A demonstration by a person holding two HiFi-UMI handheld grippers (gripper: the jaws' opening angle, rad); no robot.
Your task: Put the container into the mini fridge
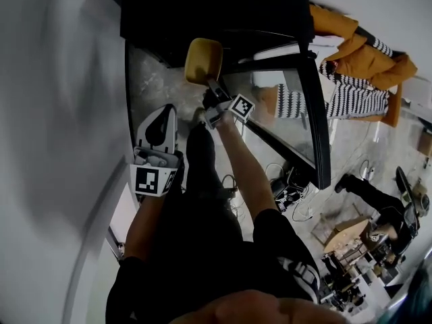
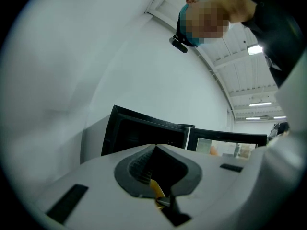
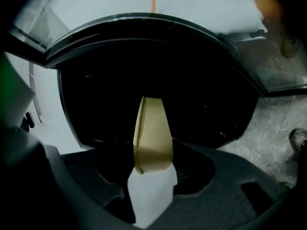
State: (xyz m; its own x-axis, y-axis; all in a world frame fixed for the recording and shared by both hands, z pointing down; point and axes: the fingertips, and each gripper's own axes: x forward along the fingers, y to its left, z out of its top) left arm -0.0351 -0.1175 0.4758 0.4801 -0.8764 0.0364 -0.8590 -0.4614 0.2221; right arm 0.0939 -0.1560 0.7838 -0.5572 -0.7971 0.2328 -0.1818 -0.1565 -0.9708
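Right hand-held gripper [image 3: 152, 170] is clamped on the flat white plastic container with the tan lid [image 3: 152, 133], held edge-on. It sticks out past the tips, right in front of the dark open mouth of the black mini fridge [image 3: 96, 80], not inside. The fridge's glass door [image 1: 317, 120] hangs open off to that gripper's right. Left hand-held gripper [image 2: 154, 150] has its jaws together with nothing between them, further back from the fridge.
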